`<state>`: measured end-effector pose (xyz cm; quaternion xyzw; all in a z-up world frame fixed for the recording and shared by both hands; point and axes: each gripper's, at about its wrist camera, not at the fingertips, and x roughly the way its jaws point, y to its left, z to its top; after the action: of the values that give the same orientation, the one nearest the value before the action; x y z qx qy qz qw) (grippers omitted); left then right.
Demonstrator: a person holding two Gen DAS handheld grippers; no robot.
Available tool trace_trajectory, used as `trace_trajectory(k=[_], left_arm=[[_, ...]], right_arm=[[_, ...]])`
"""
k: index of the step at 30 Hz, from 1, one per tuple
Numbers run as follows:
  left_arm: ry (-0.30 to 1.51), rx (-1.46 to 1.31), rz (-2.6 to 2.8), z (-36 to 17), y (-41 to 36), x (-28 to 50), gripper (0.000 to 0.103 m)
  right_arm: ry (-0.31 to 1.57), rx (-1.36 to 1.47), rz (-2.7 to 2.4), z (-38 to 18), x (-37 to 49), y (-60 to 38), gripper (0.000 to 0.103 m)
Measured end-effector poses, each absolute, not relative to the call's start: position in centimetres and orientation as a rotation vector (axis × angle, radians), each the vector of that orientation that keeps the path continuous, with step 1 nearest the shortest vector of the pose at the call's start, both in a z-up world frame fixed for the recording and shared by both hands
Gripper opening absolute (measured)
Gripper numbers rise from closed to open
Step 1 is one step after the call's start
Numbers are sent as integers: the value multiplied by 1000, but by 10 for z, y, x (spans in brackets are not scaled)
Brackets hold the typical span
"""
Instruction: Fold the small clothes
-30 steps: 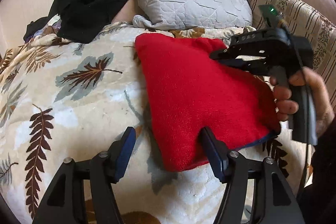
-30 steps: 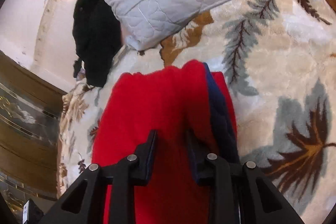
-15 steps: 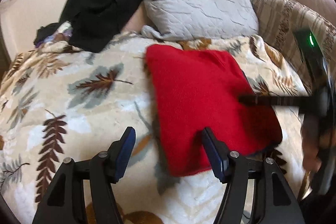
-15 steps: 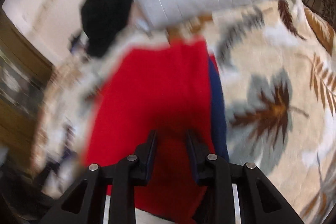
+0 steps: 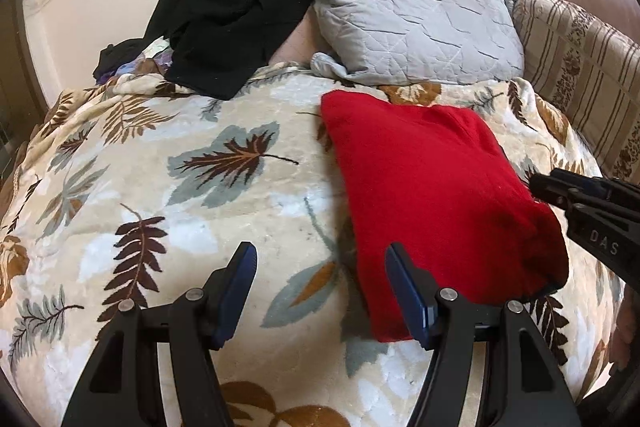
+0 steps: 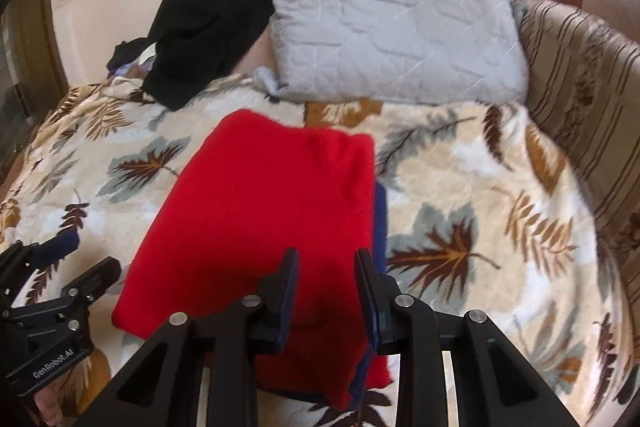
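The left gripper (image 5: 320,287) hangs agape and empty over the leaf-print blanket (image 5: 200,211); the folded red sweater (image 5: 432,203) lies against its right finger; the right gripper (image 6: 326,291), narrowly parted, grips nothing above that sweater (image 6: 264,219); beyond lie a grey quilted pillow (image 5: 408,15) and black clothes (image 5: 232,11).

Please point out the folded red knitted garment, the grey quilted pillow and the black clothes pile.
Folded red knitted garment (image 5: 432,195), left wrist view, top face.
Grey quilted pillow (image 5: 408,15), left wrist view, centre.
Black clothes pile (image 6: 212,19), right wrist view, middle.
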<state>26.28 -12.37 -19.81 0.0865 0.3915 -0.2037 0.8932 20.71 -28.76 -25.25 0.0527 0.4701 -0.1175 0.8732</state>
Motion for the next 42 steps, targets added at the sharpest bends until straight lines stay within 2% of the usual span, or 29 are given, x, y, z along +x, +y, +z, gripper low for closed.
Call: trace_trajectory(k=[42], left_arm=[[827,128,-419,-197,-128,276,68]], right_arm=[[907,7,-321,-240,208,-292,32]])
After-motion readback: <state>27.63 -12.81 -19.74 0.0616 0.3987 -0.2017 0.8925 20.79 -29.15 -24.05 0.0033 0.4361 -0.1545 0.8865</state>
